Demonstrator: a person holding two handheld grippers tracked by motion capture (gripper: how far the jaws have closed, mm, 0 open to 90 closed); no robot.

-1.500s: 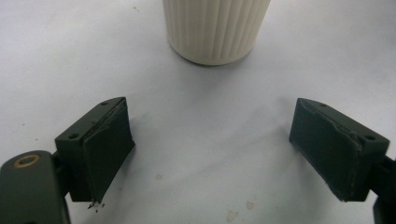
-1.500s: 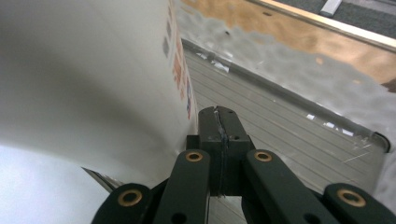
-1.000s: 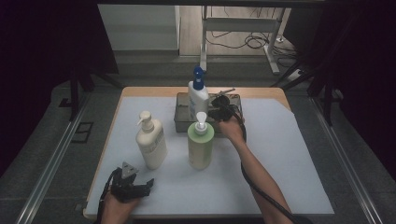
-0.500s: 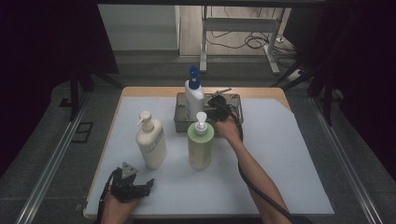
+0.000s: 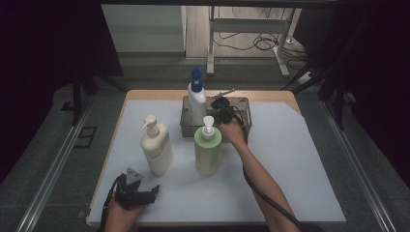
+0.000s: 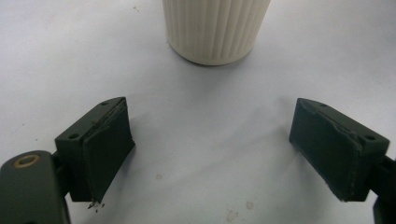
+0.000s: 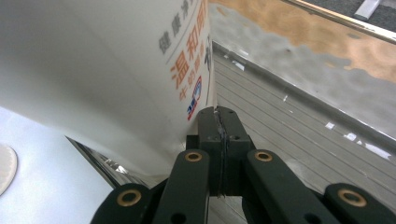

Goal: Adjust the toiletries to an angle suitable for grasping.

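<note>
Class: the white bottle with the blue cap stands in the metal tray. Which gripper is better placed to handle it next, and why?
Probably the right gripper: shut, beside the bottle in the tray. The left gripper sits open at the near edge.

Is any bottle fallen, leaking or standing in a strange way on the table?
Nothing stands out. The cream bottle and green bottle stand upright on the white mat, with no spill near them. The blue-capped bottle stands upright in the metal tray, with the shut right gripper beside it.
</note>
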